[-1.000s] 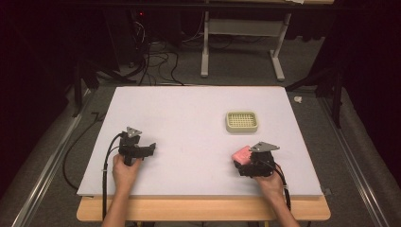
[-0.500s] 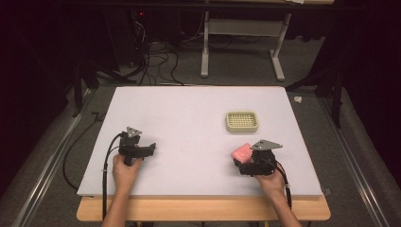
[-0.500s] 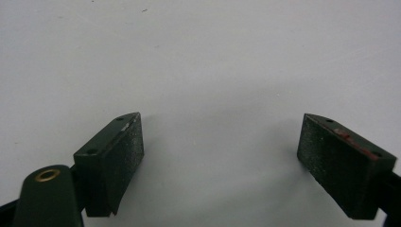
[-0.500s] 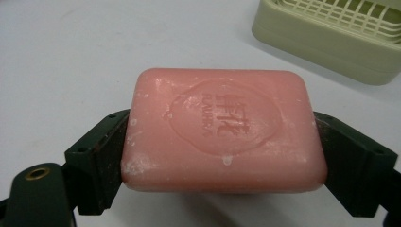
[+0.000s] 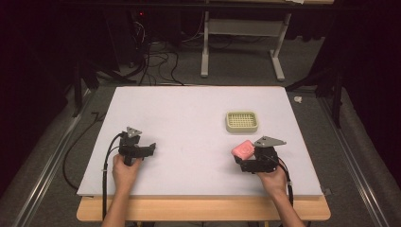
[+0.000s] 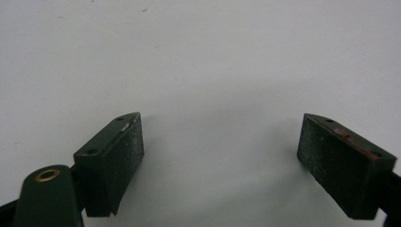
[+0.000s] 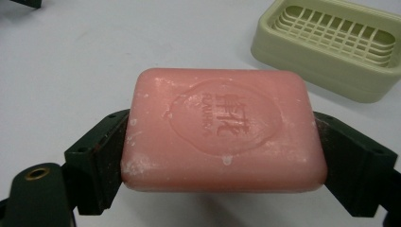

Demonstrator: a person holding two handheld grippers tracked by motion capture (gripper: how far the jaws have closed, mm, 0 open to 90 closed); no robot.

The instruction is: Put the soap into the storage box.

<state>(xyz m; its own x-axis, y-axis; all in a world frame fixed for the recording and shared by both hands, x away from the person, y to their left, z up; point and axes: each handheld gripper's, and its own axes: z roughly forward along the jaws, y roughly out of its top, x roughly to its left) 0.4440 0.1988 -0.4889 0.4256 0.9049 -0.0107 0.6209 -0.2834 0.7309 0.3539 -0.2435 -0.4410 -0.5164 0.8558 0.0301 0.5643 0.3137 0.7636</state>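
Note:
A pink bar of soap (image 7: 222, 130) with a stamped emblem sits clamped between the two black jaws of my right gripper (image 7: 222, 156). In the high view that soap (image 5: 243, 149) is held just above the white table near its front right, with the right gripper (image 5: 247, 158) behind it. A pale green soap dish (image 5: 241, 121) with a grid floor rests on the table a little beyond; in the right gripper view the dish (image 7: 326, 47) lies at upper right. My left gripper (image 5: 150, 148) is at the front left, and in its own view it (image 6: 222, 151) stands open over bare table.
The white tabletop (image 5: 189, 118) spreads between both hands. Its wooden front edge (image 5: 203, 208) is close to the forearms. Beyond the far edge stand a table frame's legs (image 5: 204, 52) and loose cables (image 5: 156, 61) on the floor.
The right gripper has moved slightly left and forward with the soap held in it. The left gripper has stayed where it was.

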